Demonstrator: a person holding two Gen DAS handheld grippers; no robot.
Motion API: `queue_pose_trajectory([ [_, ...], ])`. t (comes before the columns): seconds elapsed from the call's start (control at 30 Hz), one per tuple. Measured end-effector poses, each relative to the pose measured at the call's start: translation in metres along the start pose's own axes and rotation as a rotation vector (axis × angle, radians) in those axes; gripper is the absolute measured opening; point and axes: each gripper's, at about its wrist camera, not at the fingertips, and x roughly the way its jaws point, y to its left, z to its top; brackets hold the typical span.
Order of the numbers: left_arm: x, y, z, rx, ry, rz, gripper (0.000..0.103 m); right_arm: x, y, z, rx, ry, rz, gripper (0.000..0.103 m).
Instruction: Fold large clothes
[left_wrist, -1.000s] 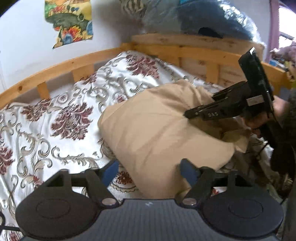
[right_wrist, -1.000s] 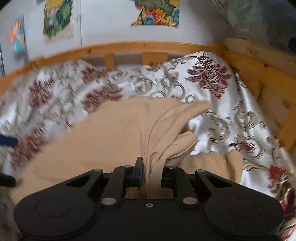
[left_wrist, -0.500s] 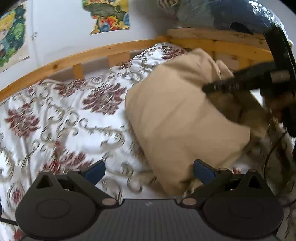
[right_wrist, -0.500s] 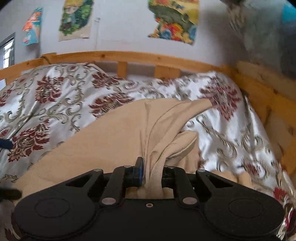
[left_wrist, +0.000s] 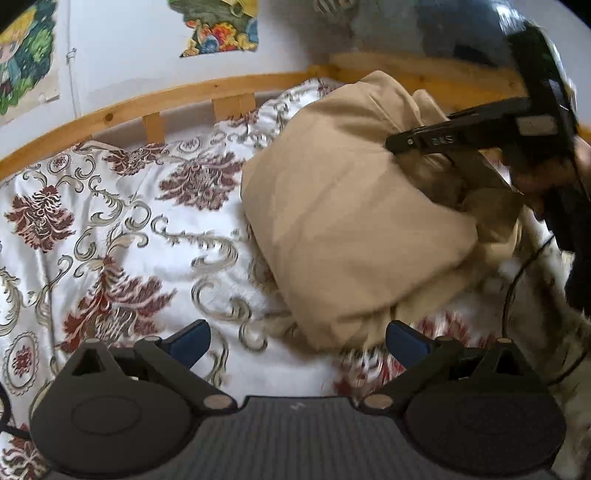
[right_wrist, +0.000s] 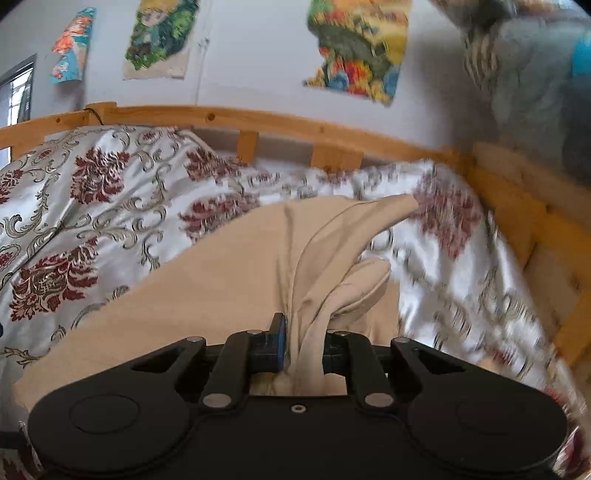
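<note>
A large beige garment (left_wrist: 354, 221) lies bunched on the floral bedspread (left_wrist: 129, 229). My right gripper (right_wrist: 301, 338) is shut on a gathered fold of the beige garment (right_wrist: 221, 288) and lifts it off the bed. The right gripper also shows in the left wrist view (left_wrist: 461, 136), above the cloth at the right. My left gripper (left_wrist: 295, 341) is open and empty, low over the bedspread, just in front of the garment's near corner.
A wooden bed rail (left_wrist: 192, 96) runs along the far side and the right end (right_wrist: 524, 206). Posters (right_wrist: 354, 48) hang on the white wall. Bagged bedding (left_wrist: 424, 26) is stacked beyond the bed's end.
The right gripper has lifted and carried the garment toward the far right. The left gripper has let go and drawn back left, with more bare bedspread in front of it.
</note>
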Motion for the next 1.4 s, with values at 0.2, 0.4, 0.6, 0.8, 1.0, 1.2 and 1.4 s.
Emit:
queue_pose_trajectory([
  [0.2,0.004,0.015,0.031,-0.081,-0.069,-0.032,0.102,-0.031,0.010,0.007,-0.151,-0.054,-0.119,0.014],
  [0.4,0.039,0.027,0.055,-0.184,-0.018,-0.122,0.102,-0.015,-0.029,-0.023,-0.086,0.045,-0.243,0.013],
  [0.6,0.086,0.037,0.062,-0.341,0.089,-0.287,0.103,0.014,-0.037,-0.058,-0.086,0.107,-0.233,0.014],
  [0.8,0.124,0.034,0.050,-0.355,0.207,-0.297,0.103,0.008,-0.054,-0.062,0.067,0.097,-0.231,0.045],
  [1.0,0.136,0.031,0.040,-0.403,0.210,-0.305,0.103,-0.016,-0.043,-0.043,-0.077,0.005,-0.449,0.084],
  [1.2,0.139,0.025,0.044,-0.385,0.212,-0.286,0.103,0.021,-0.038,-0.007,-0.113,-0.057,-0.343,0.080],
  [1.4,0.141,0.027,0.043,-0.376,0.215,-0.300,0.103,0.116,-0.038,-0.008,-0.164,0.104,-0.136,0.040],
])
